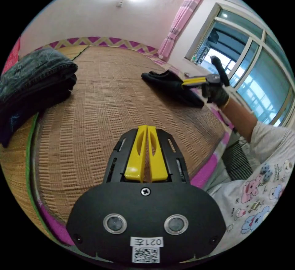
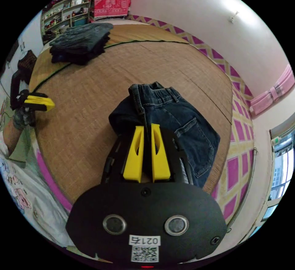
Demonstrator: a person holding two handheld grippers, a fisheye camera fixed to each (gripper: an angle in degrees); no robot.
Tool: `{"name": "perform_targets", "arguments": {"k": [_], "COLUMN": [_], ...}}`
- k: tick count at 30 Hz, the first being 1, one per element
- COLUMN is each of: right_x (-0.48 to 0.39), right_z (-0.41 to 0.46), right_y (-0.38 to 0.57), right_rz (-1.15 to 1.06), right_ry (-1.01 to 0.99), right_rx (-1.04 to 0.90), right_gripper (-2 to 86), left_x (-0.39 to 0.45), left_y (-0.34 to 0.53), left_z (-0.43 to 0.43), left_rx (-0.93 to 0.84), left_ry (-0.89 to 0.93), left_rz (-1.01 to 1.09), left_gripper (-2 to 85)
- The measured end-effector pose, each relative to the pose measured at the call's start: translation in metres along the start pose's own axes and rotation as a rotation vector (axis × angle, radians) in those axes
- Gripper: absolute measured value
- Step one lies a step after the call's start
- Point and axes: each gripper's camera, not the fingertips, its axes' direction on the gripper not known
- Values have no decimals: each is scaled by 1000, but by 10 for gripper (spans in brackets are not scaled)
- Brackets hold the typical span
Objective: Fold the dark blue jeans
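Note:
The dark blue jeans (image 2: 178, 125) lie folded in a bundle on the woven mat (image 2: 92, 98), waistband and a back pocket facing up. My right gripper (image 2: 147, 126) is at the bundle's near edge, its yellow jaws shut on a fold of the denim. In the left gripper view the jeans (image 1: 167, 82) lie near the mat's right edge, with the right gripper (image 1: 186, 82) on them in a gloved hand (image 1: 216, 93). My left gripper (image 1: 147, 127) hovers over bare mat (image 1: 116, 98), shut with nothing in it. It also appears in the right gripper view, the left gripper (image 2: 50, 104) away from the jeans.
A stack of folded dark clothes (image 2: 80, 41) (image 1: 33, 76) sits at the mat's far corner. Shelves (image 2: 66, 12) and a red cloth (image 2: 112, 1) stand beyond it. Windows (image 1: 245, 67) and a pink curtain (image 1: 179, 24) line the other side. The person's printed shirt (image 1: 258, 187) is beside the mat's edge.

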Motion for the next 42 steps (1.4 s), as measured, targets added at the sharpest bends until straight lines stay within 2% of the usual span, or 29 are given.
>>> {"name": "perform_targets", "arguments": {"k": [2, 6, 10, 14, 17, 22, 25, 29, 35, 40, 42], "right_x": [-36, -99, -118, -113, -122, -124, -83, 35, 215, 341, 382], "right_z": [-12, -32, -53, -95, -76, -45, -73, -158, -263, -247, -197], "right_y": [4, 10, 27, 45, 33, 32, 52, 120, 285, 429, 485], "right_rz": [-24, -100, -198, -105, -70, -22, 59, 260, 611, 980, 1133], "right_ry": [-55, -233, -342, -321, -255, -103, -169, -312, -239, -207, -268], "right_rx": [22, 82, 48, 206, 140, 82, 172, 389, 594, 520, 382], "right_gripper": [26, 25, 29, 97, 136, 96, 60, 55, 55, 54, 53], "left_x": [-1, 7, 10, 9, 12, 25, 29, 34, 30, 27, 29], "left_y": [5, 19, 43, 61, 64, 63, 61, 54, 34, 30, 29], "left_z": [-1, -11, -24, -29, -24, -12, -5, 14, 65, 97, 105], "left_rx": [27, 69, 79, 103, 105, 93, 99, 95, 34, -48, -59], "left_ry": [120, 123, 110, 105, 110, 100, 108, 86, 4, 0, 8], "left_rz": [-65, -87, -106, -137, -141, -118, -128, -161, -282, -349, -363], "left_gripper": [-10, -10, -9, -9, -9, -9, -9, -9, -8, -9, -9]}}
